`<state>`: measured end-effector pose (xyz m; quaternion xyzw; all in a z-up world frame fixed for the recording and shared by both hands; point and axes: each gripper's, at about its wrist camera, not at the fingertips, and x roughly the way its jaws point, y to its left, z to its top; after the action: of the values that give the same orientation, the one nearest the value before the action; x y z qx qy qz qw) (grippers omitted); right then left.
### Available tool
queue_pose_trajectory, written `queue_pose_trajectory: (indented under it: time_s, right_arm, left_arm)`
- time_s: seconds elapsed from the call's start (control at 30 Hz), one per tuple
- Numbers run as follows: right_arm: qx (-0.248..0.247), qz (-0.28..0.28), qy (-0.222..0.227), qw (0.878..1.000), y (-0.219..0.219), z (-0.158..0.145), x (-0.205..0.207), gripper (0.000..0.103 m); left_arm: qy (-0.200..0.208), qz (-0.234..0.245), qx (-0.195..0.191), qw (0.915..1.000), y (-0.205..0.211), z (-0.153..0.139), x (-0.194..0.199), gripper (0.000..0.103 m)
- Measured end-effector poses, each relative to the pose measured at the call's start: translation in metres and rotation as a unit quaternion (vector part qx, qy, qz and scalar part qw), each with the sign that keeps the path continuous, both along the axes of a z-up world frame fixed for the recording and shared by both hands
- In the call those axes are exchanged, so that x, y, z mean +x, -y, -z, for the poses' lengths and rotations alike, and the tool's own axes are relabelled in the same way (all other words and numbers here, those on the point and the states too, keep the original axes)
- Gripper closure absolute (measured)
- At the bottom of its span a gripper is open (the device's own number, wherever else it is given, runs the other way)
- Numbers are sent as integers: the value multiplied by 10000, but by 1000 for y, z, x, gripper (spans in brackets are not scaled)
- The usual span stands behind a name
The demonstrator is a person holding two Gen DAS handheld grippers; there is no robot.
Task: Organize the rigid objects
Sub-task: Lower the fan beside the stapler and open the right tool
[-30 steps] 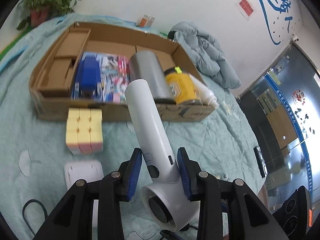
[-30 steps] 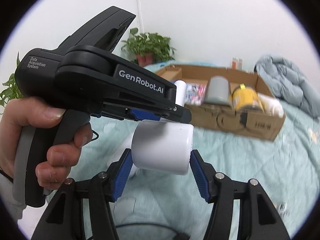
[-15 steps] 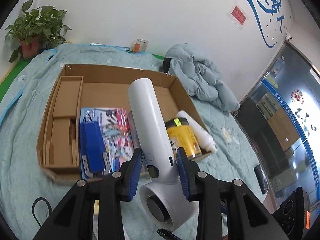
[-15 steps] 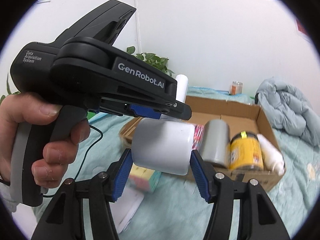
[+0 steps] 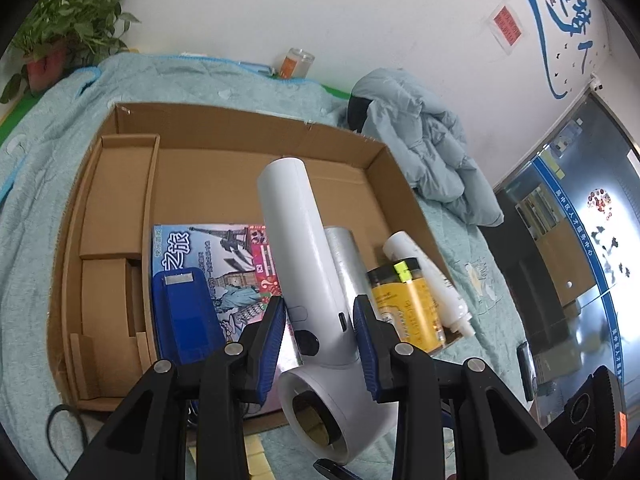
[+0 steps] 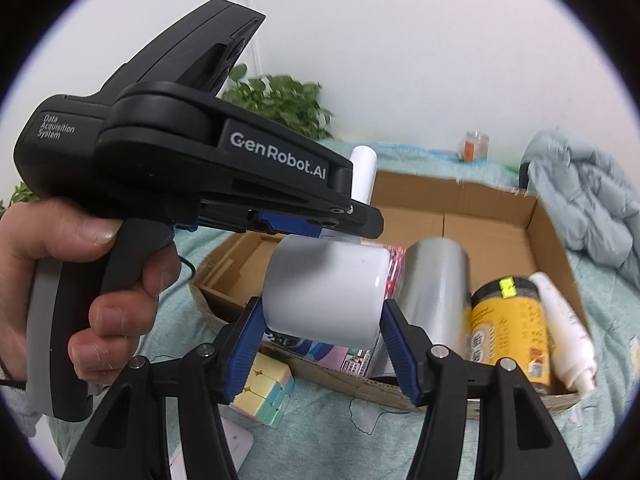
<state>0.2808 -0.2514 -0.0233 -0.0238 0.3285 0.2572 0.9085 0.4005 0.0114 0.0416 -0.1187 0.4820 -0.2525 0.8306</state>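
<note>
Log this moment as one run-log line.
left hand-held gripper: shut on white plastic hair dryer handle | right hand-held gripper: shut on its barrel | position: above brown cardboard box

jar (image 5: 404, 304) in box (image 5: 248, 128), right of roll (image 5: 348, 256)

Left gripper (image 5: 320, 332) pinches something white; right gripper (image 6: 322, 332) apparently clamps it too, hand (image 6: 80, 292) at nine o'clock.
</note>
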Motion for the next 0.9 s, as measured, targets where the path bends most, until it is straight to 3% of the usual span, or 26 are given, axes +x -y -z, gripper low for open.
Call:
queue_pose_trajectory:
  time_s: [0.47, 0.63, 0.77, 0.9]
  right_arm:
    - [-119, 113, -873, 9960, -8, 36, 22, 45]
    - [25, 62, -997, 9950, -5, 36, 22, 45]
    - [55, -71, -847, 9964, 1, 29, 9, 45]
    - [162, 16, -620, 9979, 16, 20, -1, 45]
  left_arm:
    - [-682, 105, 103, 9976, 0, 64, 28, 72]
    - [-528, 134, 27, 9985, -3, 55, 27, 73]
    - [-225, 41, 242, 9994, -13, 43, 17, 70]
    - [466, -182, 542, 9973, -24, 24, -14, 68]
